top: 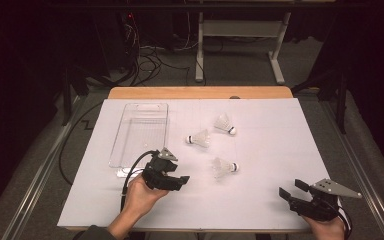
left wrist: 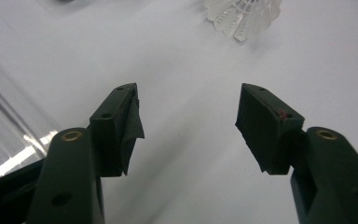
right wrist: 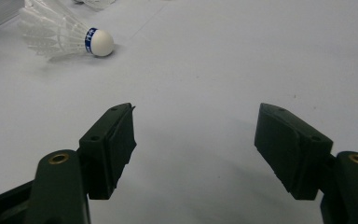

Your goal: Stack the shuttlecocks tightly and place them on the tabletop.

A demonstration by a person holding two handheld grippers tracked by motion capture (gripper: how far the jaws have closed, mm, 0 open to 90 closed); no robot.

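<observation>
High view shows a white table top [top: 275,165] as the biggest thing, with a strip of bare wood along its far edge. On its left half lies a clear plastic tray [top: 141,131], long side running away from the person, with nothing visible inside it. Next in size come the two black grippers. The left gripper [top: 180,181] sits just off the tray's near right corner, held in the person's left hand [top: 139,196], its jaws spread apart with nothing between them; in the left gripper view only bare white surface lies between the two pads, with the tray's edge at the left. The right gripper [top: 290,190] rests near the table's near right corner, well apart from everything else, jaws likewise spread and gripping nothing, and the right gripper view shows bare table between them. Smallest are three white shuttlecocks lying on their sides in the middle of the table, to the right of the tray. The nearest shuttlecock [top: 224,168] lies just beyond the left gripper's jaws, cork end pointing right; the middle shuttlecock [top: 198,139] lies near the tray, cork end pointing left; the far shuttlecock [top: 225,124] lies farthest from the person, cork end toward the right.
</observation>
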